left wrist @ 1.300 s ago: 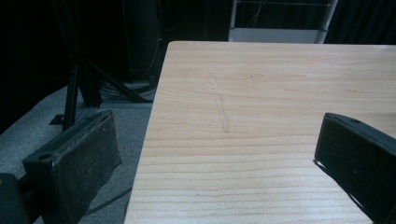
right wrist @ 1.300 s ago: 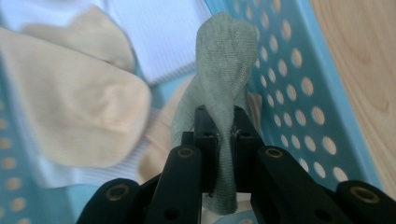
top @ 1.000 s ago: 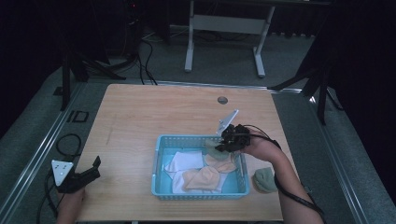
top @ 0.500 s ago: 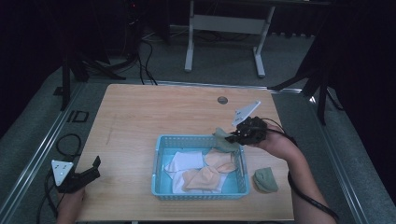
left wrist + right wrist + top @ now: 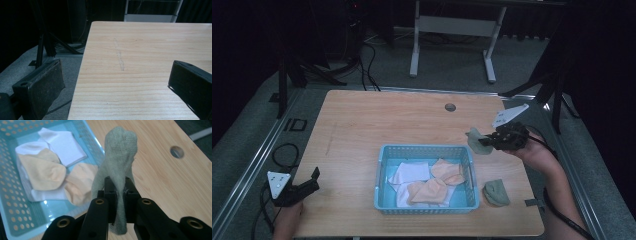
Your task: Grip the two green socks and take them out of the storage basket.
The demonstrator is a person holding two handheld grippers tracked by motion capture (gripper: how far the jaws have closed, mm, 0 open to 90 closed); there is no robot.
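Right gripper view: my right hand-held gripper (image 5: 117, 182) is clamped on a grey-green sock (image 5: 119, 152), lifted clear of the blue basket (image 5: 426, 205) and held above the table (image 5: 387, 120) at the basket's 2 o'clock. A second grey-green sock (image 5: 496, 192) lies on the table at the basket's 4 o'clock. Left hand-held gripper (image 5: 117, 80): jaws apart, empty, idle at the table's 8 o'clock edge. Step in hand, as I judge it: carrying the sock out. Next move calls for lowering it beside its mate, then letting go.

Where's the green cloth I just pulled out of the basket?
High view: green cloth hangs pinched in the right gripper, above the table right of the blue basket.
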